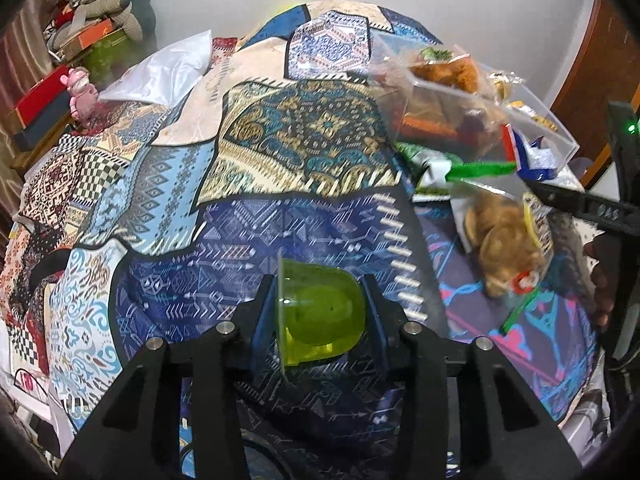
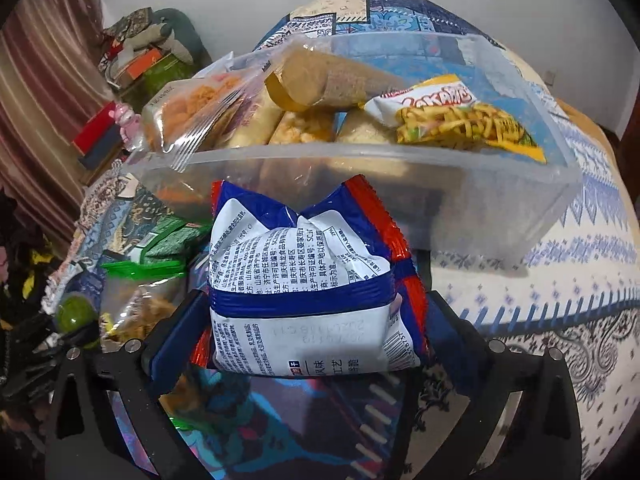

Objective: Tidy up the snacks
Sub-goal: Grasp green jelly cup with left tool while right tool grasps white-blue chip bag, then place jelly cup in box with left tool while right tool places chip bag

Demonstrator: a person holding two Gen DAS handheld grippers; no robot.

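Now the left gripper [image 1: 320,312] has its jaws squeezing a small green plastic jelly cup [image 1: 320,314]. Nearby, the right gripper [image 2: 304,332] has its jaws wide apart around a blue, white and red snack bag [image 2: 308,280].

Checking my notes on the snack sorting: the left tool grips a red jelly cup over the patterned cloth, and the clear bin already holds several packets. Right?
One slip: the jelly cup in the left tool is green, not red, as the left wrist view shows. The cloth is patterned, and the clear bin holds several packets.
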